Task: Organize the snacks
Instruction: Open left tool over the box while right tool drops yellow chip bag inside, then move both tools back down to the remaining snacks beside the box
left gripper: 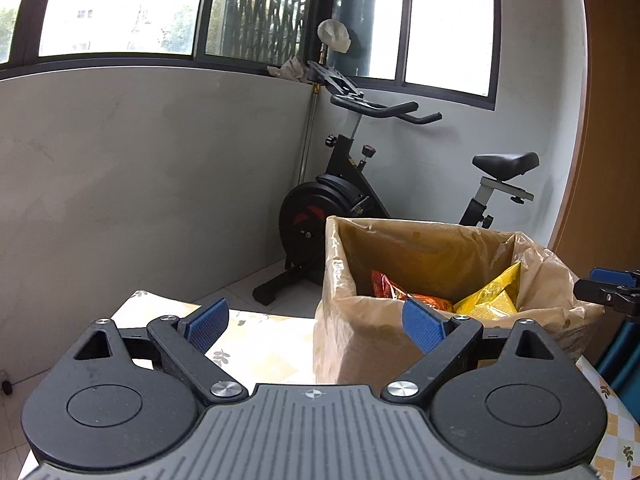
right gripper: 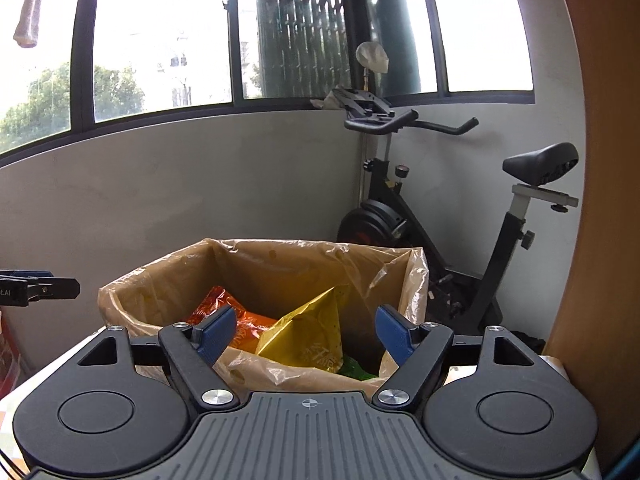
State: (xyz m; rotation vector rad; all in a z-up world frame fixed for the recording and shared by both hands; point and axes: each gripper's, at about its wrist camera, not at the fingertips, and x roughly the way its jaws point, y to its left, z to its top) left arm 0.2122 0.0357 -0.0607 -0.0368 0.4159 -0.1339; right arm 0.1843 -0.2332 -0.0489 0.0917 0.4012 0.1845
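Note:
A cardboard box lined with a brown plastic bag [left gripper: 360, 340] [right gripper: 168, 280] stands on the table. Inside lie an orange snack bag [left gripper: 390, 290] [right gripper: 248, 322], a yellow snack bag [left gripper: 494, 298] [right gripper: 312, 332] and something green [right gripper: 354, 370]. My left gripper [left gripper: 316, 326] is open and empty, just left of and in front of the box. My right gripper [right gripper: 306, 334] is open and empty, right over the box's near rim. The right gripper's tip shows at the right edge of the left wrist view [left gripper: 608, 290]; the left gripper's tip shows at the left edge of the right wrist view [right gripper: 36, 288].
The table carries a cloth with a leaf pattern [left gripper: 260, 344]. A black exercise bike [left gripper: 352, 200] [right gripper: 460, 248] stands behind the box by the grey wall under the windows. A wooden panel [right gripper: 600, 200] is on the right.

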